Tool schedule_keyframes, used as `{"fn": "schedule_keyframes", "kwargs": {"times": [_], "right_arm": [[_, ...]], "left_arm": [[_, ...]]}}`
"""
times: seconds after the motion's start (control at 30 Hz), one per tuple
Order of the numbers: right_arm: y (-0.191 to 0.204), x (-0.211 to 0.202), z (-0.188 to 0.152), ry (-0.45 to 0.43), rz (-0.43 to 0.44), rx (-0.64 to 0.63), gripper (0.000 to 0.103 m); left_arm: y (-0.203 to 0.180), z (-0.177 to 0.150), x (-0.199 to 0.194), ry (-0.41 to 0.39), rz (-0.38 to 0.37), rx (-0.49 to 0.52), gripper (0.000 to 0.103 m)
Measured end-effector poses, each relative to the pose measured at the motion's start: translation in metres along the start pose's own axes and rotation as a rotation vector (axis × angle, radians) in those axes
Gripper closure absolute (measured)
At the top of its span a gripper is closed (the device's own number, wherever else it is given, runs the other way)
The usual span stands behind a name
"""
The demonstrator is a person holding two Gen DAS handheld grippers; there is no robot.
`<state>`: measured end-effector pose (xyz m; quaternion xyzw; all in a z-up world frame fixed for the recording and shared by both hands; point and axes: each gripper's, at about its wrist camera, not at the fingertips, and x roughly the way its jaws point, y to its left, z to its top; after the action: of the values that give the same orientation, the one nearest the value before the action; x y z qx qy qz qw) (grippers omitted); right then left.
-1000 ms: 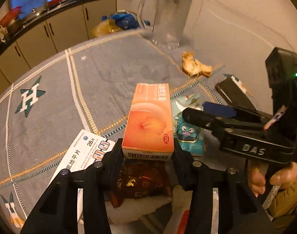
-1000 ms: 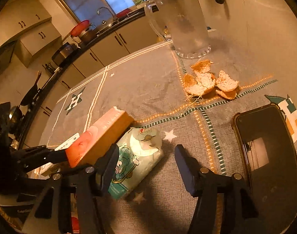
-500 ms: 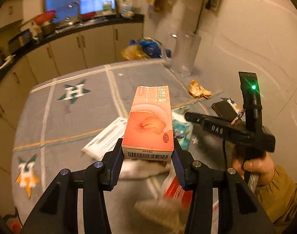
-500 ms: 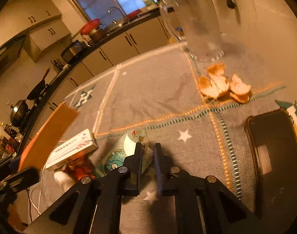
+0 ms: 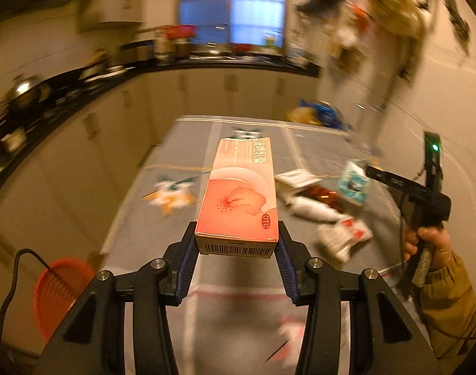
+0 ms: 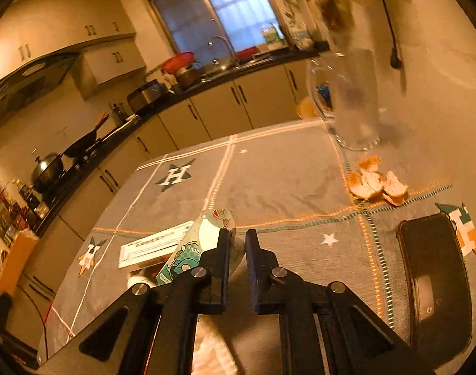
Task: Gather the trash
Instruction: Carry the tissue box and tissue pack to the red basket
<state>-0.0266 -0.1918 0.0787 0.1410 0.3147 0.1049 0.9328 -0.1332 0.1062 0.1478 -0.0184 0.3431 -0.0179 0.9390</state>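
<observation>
Trash wrappers on grey tablecloth, kitchen cabinets behind, left hand-held gripper clamping orange box, right hand-held gripper pinching teal packet

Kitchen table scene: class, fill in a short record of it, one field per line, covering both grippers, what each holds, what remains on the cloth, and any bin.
left gripper: shut on orange box, lifted above the table
right gripper: shut on teal packet
on cloth: orange peel, phone, glass jug, white box
bin: red basket on the floor beside the table
</observation>
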Motion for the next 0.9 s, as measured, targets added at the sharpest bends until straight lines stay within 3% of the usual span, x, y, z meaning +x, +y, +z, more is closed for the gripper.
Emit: {"fn": "schedule_keyframes", "kwargs": {"times": [0.2, 0.4, 0.63, 0.9], "right_arm": [[0.031, -0.006, -0.007, -0.001, 0.003, -0.083, 0.092], [0.067, -0.036, -0.021, 0.001, 0.041, -0.131, 0.092], [0.133, -0.062, -0.035, 0.024, 0.128, -0.229, 0.092], [0.237, -0.045, -0.071, 0.122, 0.264, -0.349, 0.092]], "left_arm": [[0.077, -0.045, -0.058, -0.052, 0.117, -0.211, 0.057], [0.142, -0.087, -0.076, -0.045, 0.199, -0.362, 0.057], [0.176, -0.125, -0.08, -0.038, 0.24, -0.42, 0.057], [0.206, -0.148, -0.108, -0.081, 0.282, -0.428, 0.057]]}}
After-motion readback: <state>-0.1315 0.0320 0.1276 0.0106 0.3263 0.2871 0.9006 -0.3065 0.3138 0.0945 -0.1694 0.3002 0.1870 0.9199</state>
